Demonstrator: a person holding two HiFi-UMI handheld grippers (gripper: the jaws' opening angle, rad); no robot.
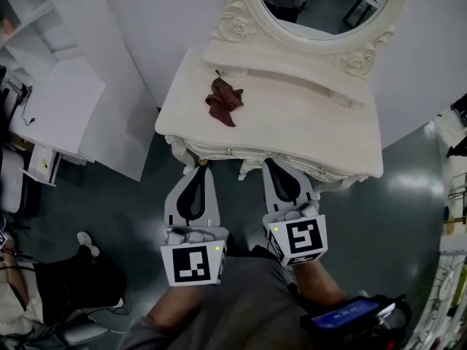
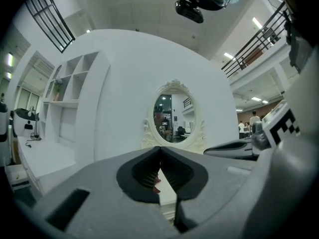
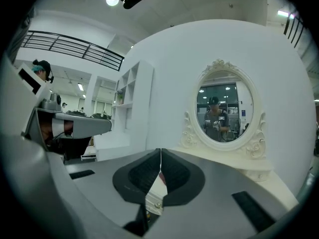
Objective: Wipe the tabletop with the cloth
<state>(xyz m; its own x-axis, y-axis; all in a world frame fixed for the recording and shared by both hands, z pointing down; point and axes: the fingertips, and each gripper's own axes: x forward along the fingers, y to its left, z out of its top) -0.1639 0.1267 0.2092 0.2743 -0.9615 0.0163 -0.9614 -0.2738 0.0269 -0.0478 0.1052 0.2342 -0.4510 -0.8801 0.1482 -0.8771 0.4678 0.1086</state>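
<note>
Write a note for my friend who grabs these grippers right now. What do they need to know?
Left gripper: shut, empty, at the table's front edge.
Right gripper: shut, empty, right beside it.
Cloth: dark red, crumpled, lying on the left part of the white tabletop, in front of the mirror. Neither gripper touches it.
Done: nothing yet.
Left: open a gripper, pick up the cloth, wipe the tabletop.

No word, number or brand can be read anywhere. The left cube [image 1: 192,264] behind the left claw [image 1: 198,169] and the right cube [image 1: 303,238] behind the right claw [image 1: 271,162] bear only black-and-white square patterns. A lit screen [image 1: 343,316] behind the right claw is too blurred to read.
</note>
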